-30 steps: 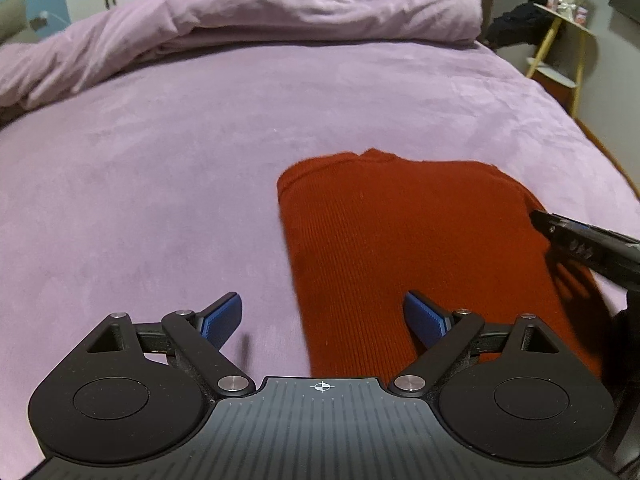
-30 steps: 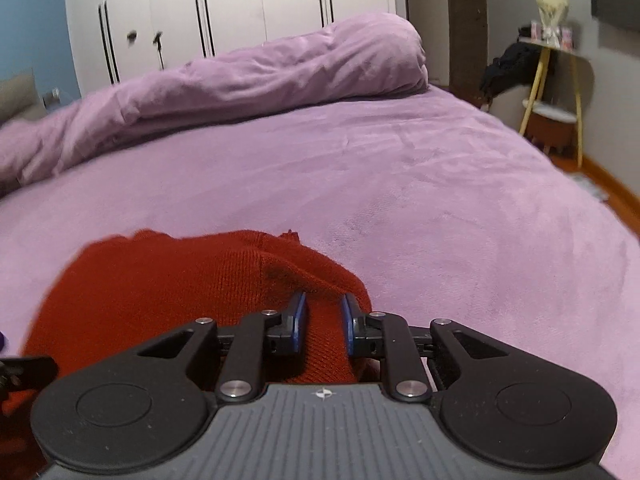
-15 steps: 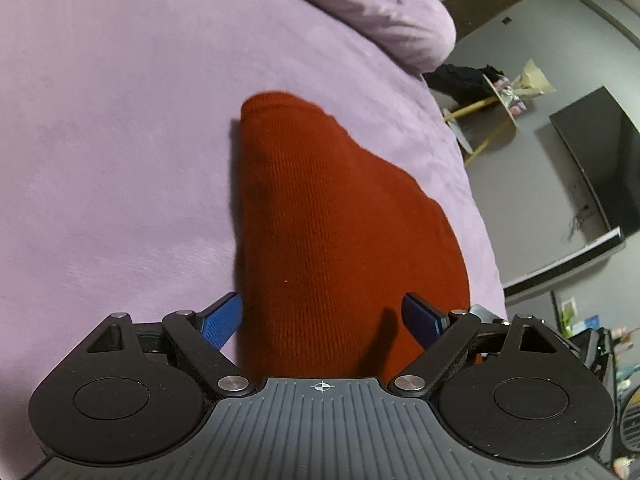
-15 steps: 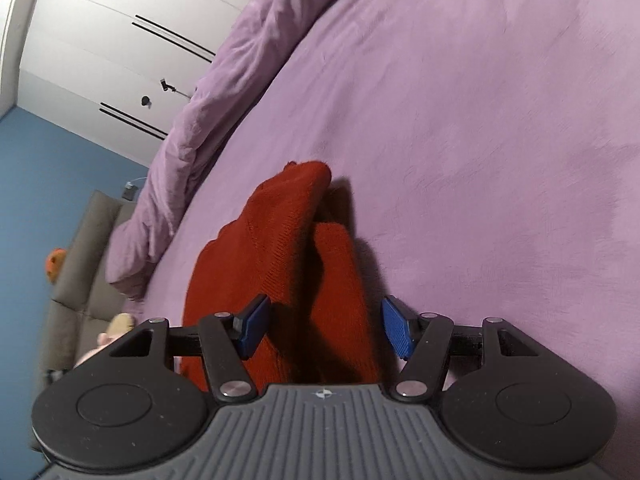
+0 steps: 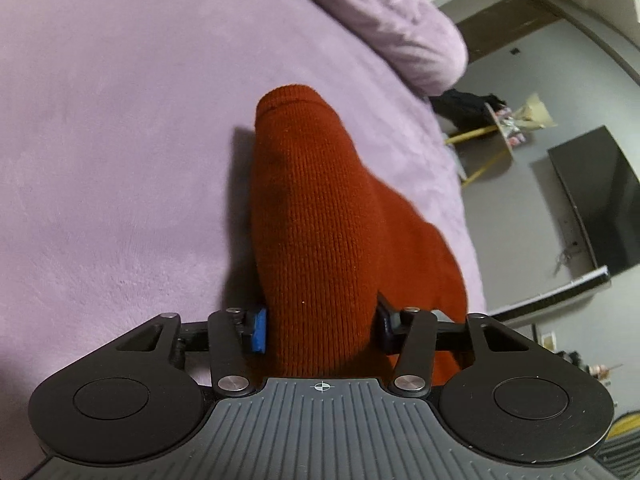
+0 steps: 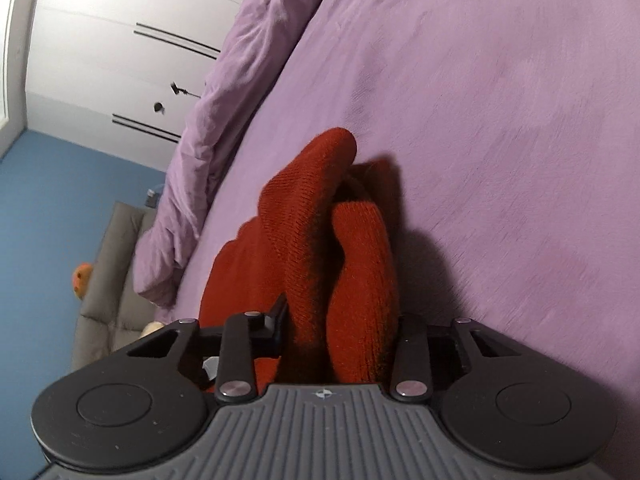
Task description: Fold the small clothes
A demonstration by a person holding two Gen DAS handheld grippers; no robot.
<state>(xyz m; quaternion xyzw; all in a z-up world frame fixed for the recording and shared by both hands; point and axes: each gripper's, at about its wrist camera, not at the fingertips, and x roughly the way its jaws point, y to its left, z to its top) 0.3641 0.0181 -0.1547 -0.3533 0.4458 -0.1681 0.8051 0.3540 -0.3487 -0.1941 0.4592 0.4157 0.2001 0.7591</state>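
Left wrist view: left tool (image 5: 322, 326) closing on the near end of a rust-red knit garment (image 5: 320, 208), blue pad (image 5: 259, 330) pressed against one flank of the fabric, dark pad against the other, a thick fold of knit bulging up between them. Garment stretching away from the tool across the lilac bed (image 5: 120, 140), far end rounded and lying flat. Bunched lilac duvet (image 5: 400, 28) beyond, at the bed's far edge. Off to the right past the bed, a yellow-legged side table (image 5: 494, 136) and a dark screen (image 5: 600, 200) on a grey wall.

Right wrist view: right tool (image 6: 340, 332) also closing, two rolled folds of the same red knit (image 6: 340, 248) packed between its fingers, both sides touching cloth. Fabric humped up off the bed (image 6: 500, 120), casting a shadow to the right. Rumpled duvet (image 6: 224, 120) running along the bed's far side, white wardrobe doors (image 6: 120, 60) behind, blue wall and a grey sofa (image 6: 108, 280) at left.
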